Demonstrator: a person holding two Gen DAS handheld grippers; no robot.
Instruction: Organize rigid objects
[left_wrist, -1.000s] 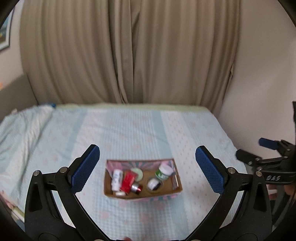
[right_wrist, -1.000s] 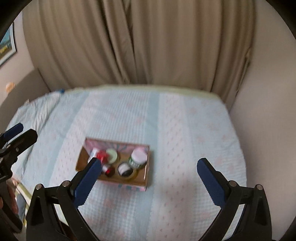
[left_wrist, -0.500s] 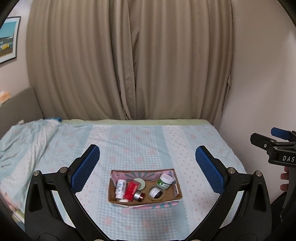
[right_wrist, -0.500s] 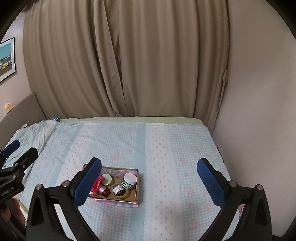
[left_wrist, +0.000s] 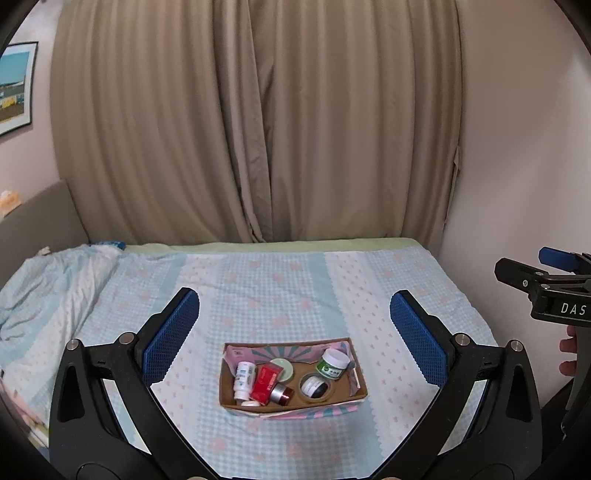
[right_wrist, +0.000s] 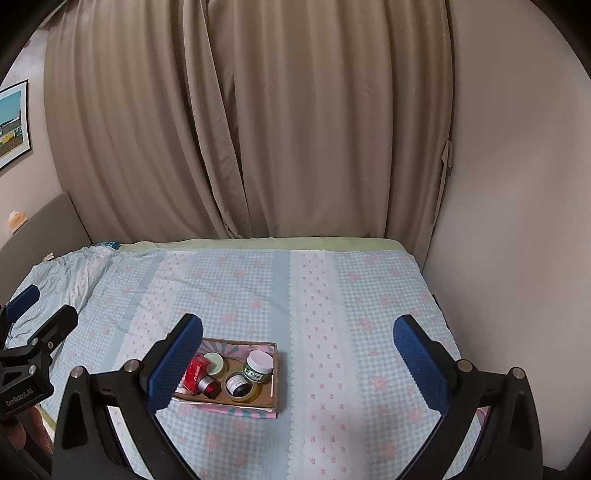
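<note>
An open cardboard box (left_wrist: 229, 387) (right_wrist: 275, 373) sits on the bed. It holds a white bottle (left_wrist: 244, 377), a red packet (left_wrist: 265, 380) (right_wrist: 195, 371), a green-labelled jar with a white lid (left_wrist: 333, 363) (right_wrist: 258, 364), a pale green round tin (left_wrist: 282, 369) (right_wrist: 215, 362), a tape roll with a dark jar inside (left_wrist: 315, 387) (right_wrist: 240, 386), and a small red-and-silver jar (left_wrist: 281, 394) (right_wrist: 208, 386). My left gripper (left_wrist: 294, 341) is open and empty, held above and before the box. My right gripper (right_wrist: 297, 363) is open and empty, with the box by its left finger.
The bed (left_wrist: 277, 280) has a light blue checked cover with pink flowers. A rumpled quilt (left_wrist: 48, 280) lies at the left. Beige curtains (left_wrist: 258, 129) hang behind. A wall (right_wrist: 517, 221) runs along the bed's right side. The right gripper (left_wrist: 546, 291) shows at the left view's right edge.
Both grippers have pulled back and tilted up from the box, so it looks smaller and lower in both views. Both stay open and empty. The box contents have not moved.
</note>
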